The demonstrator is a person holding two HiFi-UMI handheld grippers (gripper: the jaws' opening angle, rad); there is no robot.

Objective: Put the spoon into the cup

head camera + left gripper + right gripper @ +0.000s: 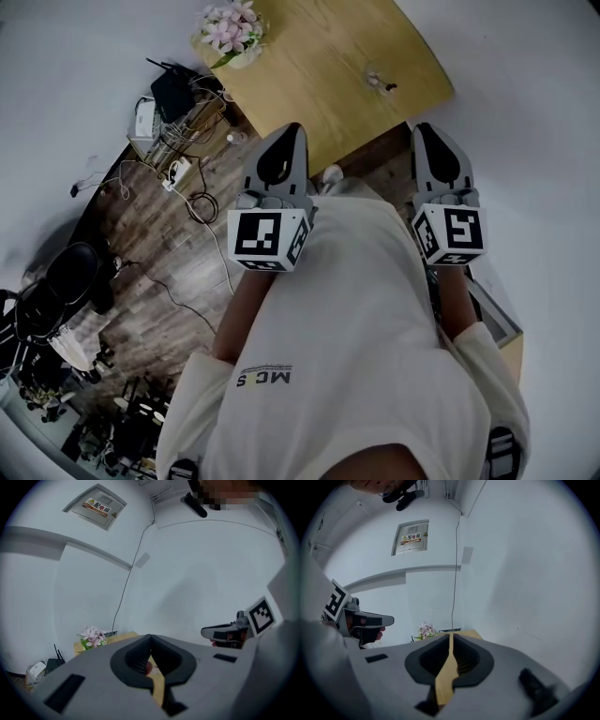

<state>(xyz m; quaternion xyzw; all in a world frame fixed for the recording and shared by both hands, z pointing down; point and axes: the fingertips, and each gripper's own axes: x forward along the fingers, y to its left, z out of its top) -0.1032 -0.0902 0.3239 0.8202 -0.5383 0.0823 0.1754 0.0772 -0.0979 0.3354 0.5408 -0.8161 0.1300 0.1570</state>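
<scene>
A wooden table [319, 84] stands ahead of me in the head view. On its far right part sits a small clear cup-like thing [377, 77] with a dark piece beside it; it is too small to make out a spoon. I hold both grippers close to my chest, short of the table's near edge. My left gripper [294, 129] has its jaws together with nothing in them, and so does my right gripper [421, 127]. The left gripper [150, 638] and the right gripper [451, 635] both point at a white wall, with only a strip of table showing through the jaws.
A pot of pink flowers [228, 26] stands on the table's far left corner. A black router and tangled cables [173, 98] lie on the wood floor to the left, with a black chair [61, 281] nearer. A box [497, 319] sits at my right side.
</scene>
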